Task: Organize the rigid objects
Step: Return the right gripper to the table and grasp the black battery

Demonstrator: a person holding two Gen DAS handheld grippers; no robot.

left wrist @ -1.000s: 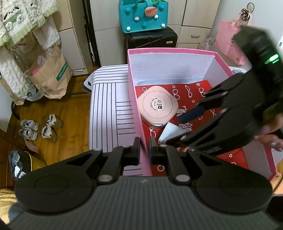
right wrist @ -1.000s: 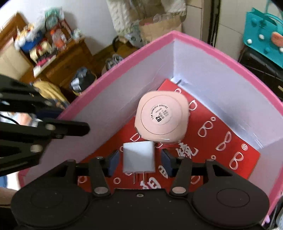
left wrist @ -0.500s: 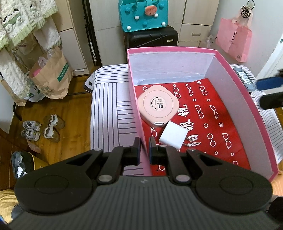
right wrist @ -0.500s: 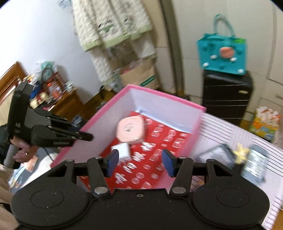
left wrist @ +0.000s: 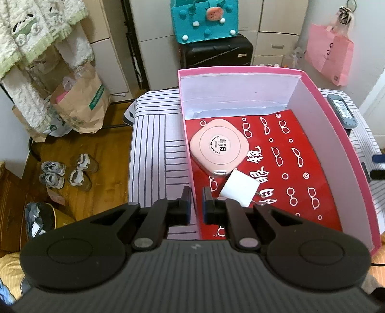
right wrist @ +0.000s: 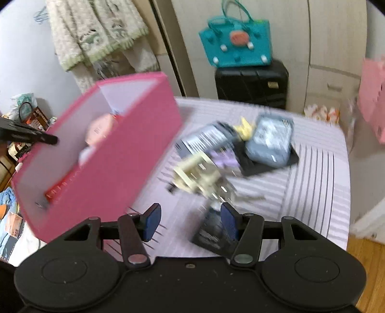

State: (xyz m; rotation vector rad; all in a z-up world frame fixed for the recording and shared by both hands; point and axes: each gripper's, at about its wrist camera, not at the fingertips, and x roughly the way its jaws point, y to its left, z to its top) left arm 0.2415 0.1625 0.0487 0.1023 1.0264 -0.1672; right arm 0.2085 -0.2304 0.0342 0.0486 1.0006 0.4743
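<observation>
A pink box (left wrist: pixel 336 134) with a red printed floor stands on the striped table. Inside it lie a pink rounded case (left wrist: pixel 219 147) and a white charger plug (left wrist: pixel 239 190). My left gripper (left wrist: pixel 196 207) is shut on the box's left wall near its front corner. My right gripper (right wrist: pixel 190 220) is open and empty, outside the box (right wrist: pixel 125 163) above the table. Ahead of it, blurred, lie a cream frame-like object (right wrist: pixel 195 174), a purple item (right wrist: pixel 226 157), grey-blue flat packs (right wrist: pixel 270 140) and a dark flat pack (right wrist: pixel 213 234) by its right finger.
A black tray (right wrist: pixel 269 161) lies under the packs. A grey device (left wrist: pixel 341 110) lies on the table right of the box. A black suitcase (left wrist: pixel 216 51) with a teal bag (left wrist: pixel 204 19) stands behind. Paper bags and shoes are on the floor at the left.
My right gripper let go of the white plug in the box, rose out, and swung right over the loose items on the table. My left gripper has stayed on the box wall.
</observation>
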